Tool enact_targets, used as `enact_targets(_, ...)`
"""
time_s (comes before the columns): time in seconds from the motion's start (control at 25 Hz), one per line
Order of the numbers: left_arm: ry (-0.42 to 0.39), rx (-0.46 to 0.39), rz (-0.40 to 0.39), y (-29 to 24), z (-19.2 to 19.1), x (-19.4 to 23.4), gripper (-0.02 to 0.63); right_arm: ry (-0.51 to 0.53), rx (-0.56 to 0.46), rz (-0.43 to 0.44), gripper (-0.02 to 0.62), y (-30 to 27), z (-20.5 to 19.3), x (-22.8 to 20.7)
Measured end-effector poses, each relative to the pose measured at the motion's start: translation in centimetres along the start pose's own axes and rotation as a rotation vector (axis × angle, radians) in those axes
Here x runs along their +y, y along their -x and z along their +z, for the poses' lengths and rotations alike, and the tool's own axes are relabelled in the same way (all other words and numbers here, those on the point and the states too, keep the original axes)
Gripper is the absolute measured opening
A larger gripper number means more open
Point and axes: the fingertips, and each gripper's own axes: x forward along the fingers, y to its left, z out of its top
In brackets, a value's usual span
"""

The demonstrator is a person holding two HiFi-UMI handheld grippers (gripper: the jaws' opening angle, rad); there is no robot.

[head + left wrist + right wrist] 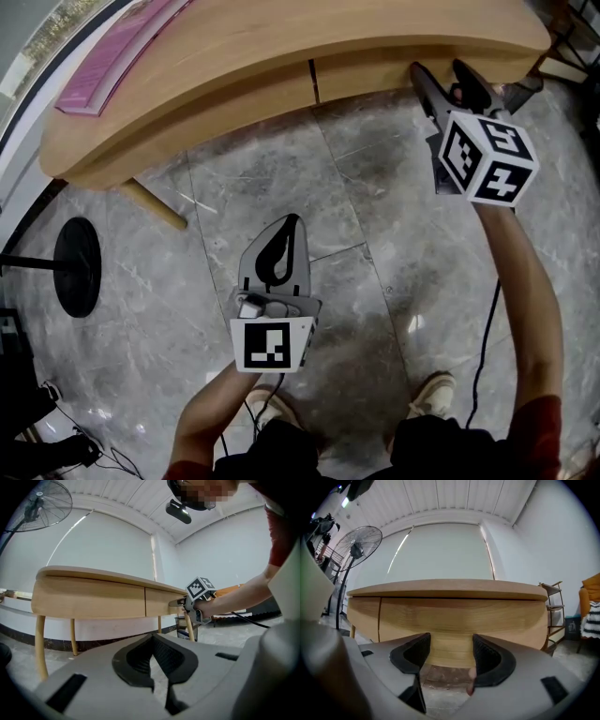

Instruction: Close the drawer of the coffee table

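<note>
Currently right tool (441, 80) gapes at drawer (366, 75), left tool (292, 225) hangs closed; pink book (112, 52) tops coffee table (281, 33).

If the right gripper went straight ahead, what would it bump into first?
The wooden drawer front. The right gripper, jaws apart, looks right up against it and may be touching it.

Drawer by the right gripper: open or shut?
Shut, it seems: the drawer sits flush with the neighbouring front; the right gripper meets it.
</note>
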Motion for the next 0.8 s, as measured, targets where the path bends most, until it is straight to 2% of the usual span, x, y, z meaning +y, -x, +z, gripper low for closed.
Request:
enact_targets(0.64,-0.011,0.023,0.002,0.0,-1.0,0.4,0.007,0.009,-0.041,0.005,0.282,-0.1,0.1,0.0)
enact_targets(0.8,-0.016,0.028,0.001,0.1,-1.0,0.4,0.008,-0.054,-0.026,0.021,0.281,0.3,-0.6,-0.4)
